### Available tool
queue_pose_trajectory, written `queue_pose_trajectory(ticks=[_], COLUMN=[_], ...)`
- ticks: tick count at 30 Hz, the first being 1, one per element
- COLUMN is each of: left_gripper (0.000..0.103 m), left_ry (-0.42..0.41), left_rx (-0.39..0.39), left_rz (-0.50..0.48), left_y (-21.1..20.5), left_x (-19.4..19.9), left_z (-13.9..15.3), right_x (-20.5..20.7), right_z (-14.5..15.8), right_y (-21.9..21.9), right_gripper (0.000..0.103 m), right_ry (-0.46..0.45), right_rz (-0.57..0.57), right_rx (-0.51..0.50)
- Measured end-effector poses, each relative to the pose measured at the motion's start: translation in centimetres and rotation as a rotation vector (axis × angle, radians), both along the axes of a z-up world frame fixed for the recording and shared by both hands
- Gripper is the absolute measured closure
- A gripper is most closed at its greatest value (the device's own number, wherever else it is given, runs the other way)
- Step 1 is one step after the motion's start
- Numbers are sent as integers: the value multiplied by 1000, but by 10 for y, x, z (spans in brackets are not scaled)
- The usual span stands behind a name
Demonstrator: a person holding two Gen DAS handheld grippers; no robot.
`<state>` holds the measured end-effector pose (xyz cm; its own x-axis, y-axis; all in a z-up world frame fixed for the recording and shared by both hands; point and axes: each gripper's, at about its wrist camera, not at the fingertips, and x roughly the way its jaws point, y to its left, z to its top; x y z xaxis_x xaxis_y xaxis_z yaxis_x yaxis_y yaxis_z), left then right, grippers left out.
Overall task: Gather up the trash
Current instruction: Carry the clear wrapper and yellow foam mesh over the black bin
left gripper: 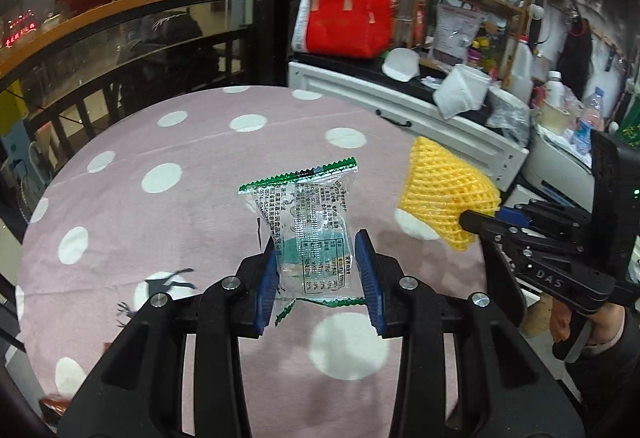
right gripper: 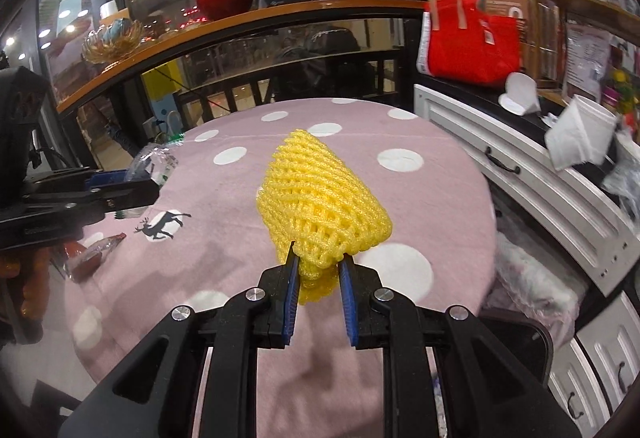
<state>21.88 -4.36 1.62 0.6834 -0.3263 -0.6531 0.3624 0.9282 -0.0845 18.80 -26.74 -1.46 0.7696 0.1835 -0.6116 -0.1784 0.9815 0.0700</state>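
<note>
Jaws of the left gripper [left gripper: 320, 270] are clenched on a clear snack wrapper [left gripper: 310, 226] with green serrated edges, holding it upright above the pink polka-dot bench [left gripper: 200, 158]. Jaws of the right gripper [right gripper: 319, 278] pinch the near end of a yellow foam fruit net [right gripper: 324, 198], lifted over the bench's right side. Another wrapper, red and clear [right gripper: 92, 252], lies on the bench at the near left. At the far right, a red bag [right gripper: 472, 38] sits on a white cabinet [right gripper: 520, 158].
</note>
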Motion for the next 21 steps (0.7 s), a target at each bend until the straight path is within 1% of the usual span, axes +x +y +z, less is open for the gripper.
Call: queue_pose_trajectory(ticks=[2, 6, 10, 12, 15, 17, 21], left_gripper=[66, 66, 66, 66, 66, 66, 66], left_ry=[7, 14, 43, 48, 32, 35, 40], left_rx=[-22, -37, -77, -92, -92, -99, -104], left_rz=[-28, -78, -126, -148, -175, -194, -231], left_y=[-13, -42, -68, -81, -99, -111, -130], left_x=[-9, -24, -33, -38, -44, -47, -53], left_z=[-6, -26, -41, -46, -49, -52, -56], right_x=[-11, -33, -52, -62, -76, -84, -96], right_z=[-4, -16, -28, -32, -40, -44, -61], right_y=[-10, -33, -57, -72, -93, -102, -124], right_gripper=[84, 84, 84, 84, 84, 84, 83], right_ry=[4, 21, 49, 64, 85, 99, 142], right_rz=[-32, -108, -184, -228, -296, -328, -399], right_rx=[7, 6, 8, 12, 21, 21, 28])
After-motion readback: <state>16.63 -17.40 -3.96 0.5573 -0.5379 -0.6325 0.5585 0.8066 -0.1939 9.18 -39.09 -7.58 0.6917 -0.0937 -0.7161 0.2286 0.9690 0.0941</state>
